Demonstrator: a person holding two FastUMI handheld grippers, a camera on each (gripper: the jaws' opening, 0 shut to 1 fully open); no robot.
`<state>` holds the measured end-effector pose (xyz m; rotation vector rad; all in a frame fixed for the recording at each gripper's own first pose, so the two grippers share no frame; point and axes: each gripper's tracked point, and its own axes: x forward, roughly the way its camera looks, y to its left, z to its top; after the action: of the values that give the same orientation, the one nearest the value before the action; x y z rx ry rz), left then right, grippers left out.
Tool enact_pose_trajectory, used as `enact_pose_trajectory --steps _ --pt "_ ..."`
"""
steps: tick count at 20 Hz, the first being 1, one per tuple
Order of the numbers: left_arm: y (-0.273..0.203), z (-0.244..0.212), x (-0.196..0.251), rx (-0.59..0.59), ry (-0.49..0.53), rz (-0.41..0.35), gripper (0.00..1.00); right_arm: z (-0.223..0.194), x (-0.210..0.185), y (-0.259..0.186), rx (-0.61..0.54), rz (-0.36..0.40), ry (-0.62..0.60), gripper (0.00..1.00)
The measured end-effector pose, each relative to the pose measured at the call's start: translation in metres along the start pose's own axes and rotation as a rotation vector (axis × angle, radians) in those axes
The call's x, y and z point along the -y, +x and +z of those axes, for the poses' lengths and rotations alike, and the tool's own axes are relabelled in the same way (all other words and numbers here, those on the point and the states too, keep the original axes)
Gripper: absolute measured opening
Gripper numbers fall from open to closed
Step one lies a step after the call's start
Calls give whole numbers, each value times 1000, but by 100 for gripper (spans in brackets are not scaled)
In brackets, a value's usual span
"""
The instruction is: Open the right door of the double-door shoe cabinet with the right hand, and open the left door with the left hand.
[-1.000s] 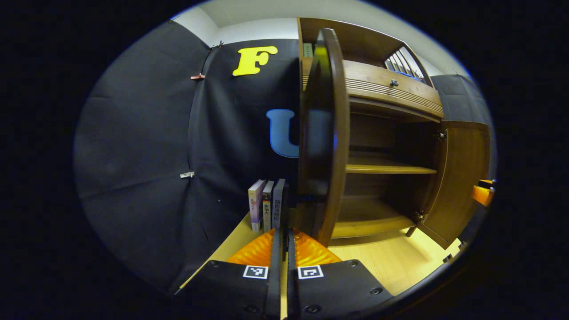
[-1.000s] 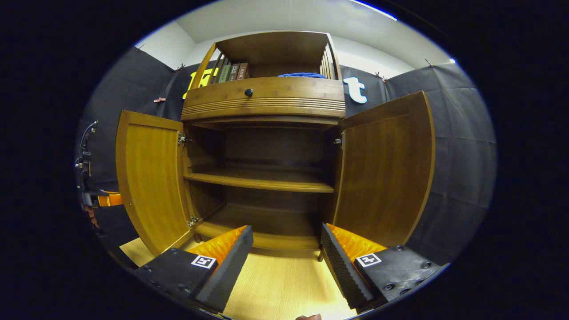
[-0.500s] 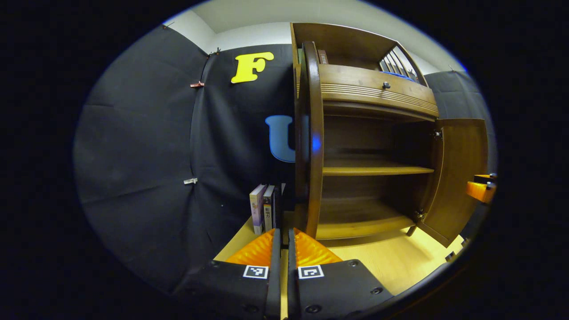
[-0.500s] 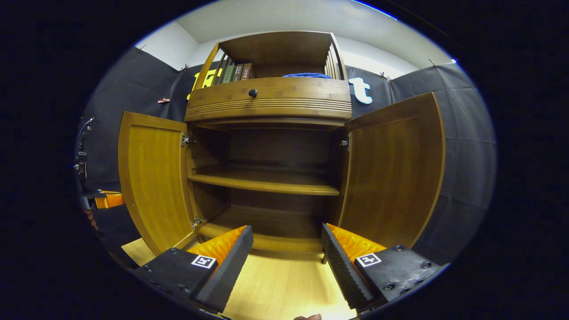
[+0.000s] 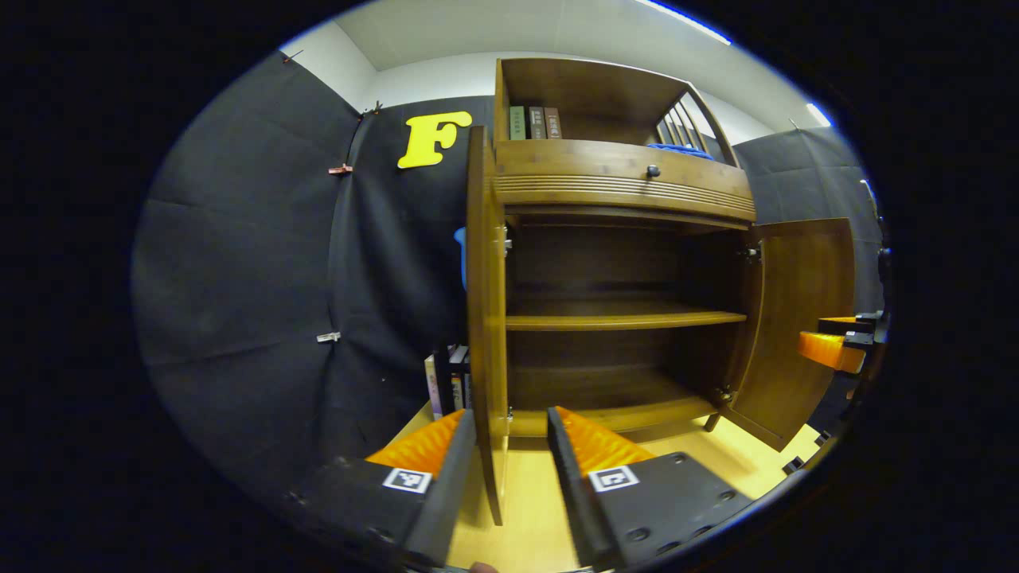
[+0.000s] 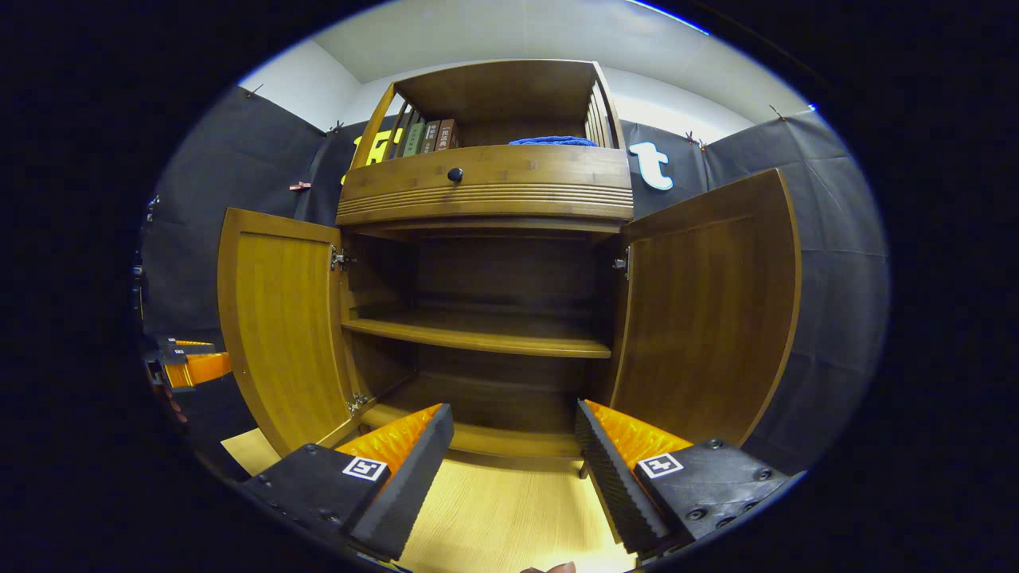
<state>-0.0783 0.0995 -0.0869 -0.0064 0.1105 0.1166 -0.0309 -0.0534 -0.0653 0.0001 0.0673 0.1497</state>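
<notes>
The wooden shoe cabinet (image 6: 486, 187) stands with both doors swung out and its inner shelf (image 6: 478, 334) bare. In the right gripper view the left door (image 6: 279, 334) and right door (image 6: 708, 318) flank the opening, and my right gripper (image 6: 511, 410) hangs open in front of it, holding nothing. In the left gripper view the left door (image 5: 486, 318) is seen edge-on, and its lower edge runs between the spread fingers of my open left gripper (image 5: 511, 414) without either finger pressing on it. The right door (image 5: 796, 318) stands open farther off.
A drawer with a dark knob (image 6: 454, 173) sits above the opening, with books (image 6: 430, 135) and a blue cloth (image 6: 553, 141) on top. More books (image 5: 446, 382) stand left of the cabinet. The cabinet rests on a light wooden surface (image 6: 493, 509). Black cloth walls surround it.
My left gripper went from shut to open and swung round, so the left door now shows edge-on between its fingers. The right gripper hardly moved.
</notes>
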Motion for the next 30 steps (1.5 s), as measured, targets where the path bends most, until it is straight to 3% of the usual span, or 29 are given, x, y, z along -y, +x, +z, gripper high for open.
enact_pose_trajectory --steps 3,18,30 --pt "-2 6 23 17 -4 -31 99 6 10 -3 15 -11 -16 98" --pt "24 38 123 42 -12 -132 96 21 41 -3 46 -78 38 98" --pt "34 43 133 62 -3 -113 97 22 42 2 47 -80 28 98"
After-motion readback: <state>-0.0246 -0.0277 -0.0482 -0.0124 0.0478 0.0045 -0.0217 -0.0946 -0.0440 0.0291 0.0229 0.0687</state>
